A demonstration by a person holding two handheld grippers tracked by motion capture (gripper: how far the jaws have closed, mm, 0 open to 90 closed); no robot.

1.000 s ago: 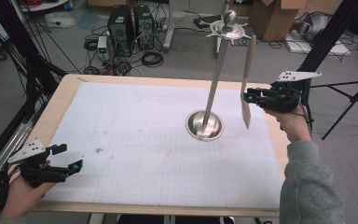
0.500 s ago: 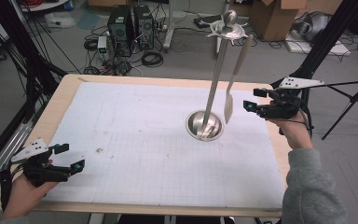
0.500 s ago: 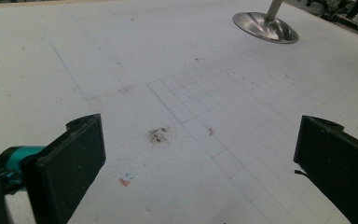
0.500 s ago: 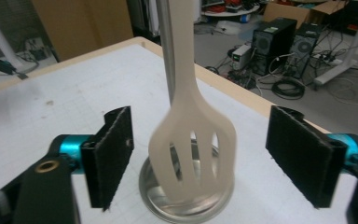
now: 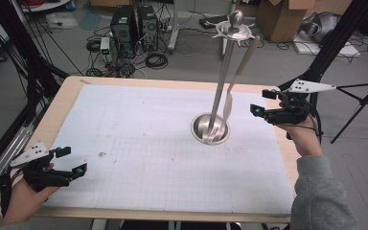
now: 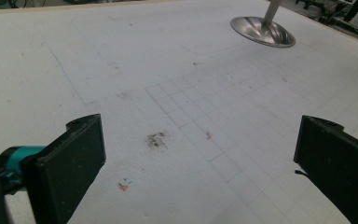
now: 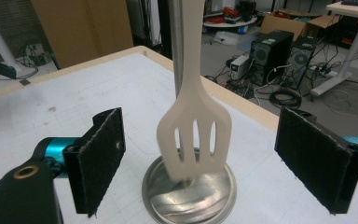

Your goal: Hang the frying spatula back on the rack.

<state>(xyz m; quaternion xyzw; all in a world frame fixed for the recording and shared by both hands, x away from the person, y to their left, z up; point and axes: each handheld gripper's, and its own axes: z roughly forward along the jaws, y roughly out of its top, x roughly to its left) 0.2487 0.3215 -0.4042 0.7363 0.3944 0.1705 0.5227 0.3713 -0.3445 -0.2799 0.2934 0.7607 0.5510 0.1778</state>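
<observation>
A metal utensil stand [image 5: 219, 91] rises from a round steel base [image 5: 211, 130] on the right half of the table. A cream slotted spatula [image 5: 228, 103] hangs by its handle from the hook ring [image 5: 235, 31] at the top, its blade just above the base. My right gripper [image 5: 261, 101] is open a little to the right of the blade, not touching it. In the right gripper view the spatula [image 7: 196, 126] hangs beyond the wide-apart jaws of the right gripper [image 7: 209, 156]. My left gripper [image 5: 72, 160] rests open at the near left corner.
A white gridded mat [image 5: 139, 143] covers the wooden table [image 5: 57, 110]. In the left gripper view a small dark smudge [image 6: 156, 139] marks the mat between the open jaws, with the stand base [image 6: 261, 31] far off. Computer towers, cables and boxes lie on the floor beyond.
The right gripper has let go of the spatula and drawn back to the right. The spatula has swung in toward the pole. The left gripper has barely moved.
</observation>
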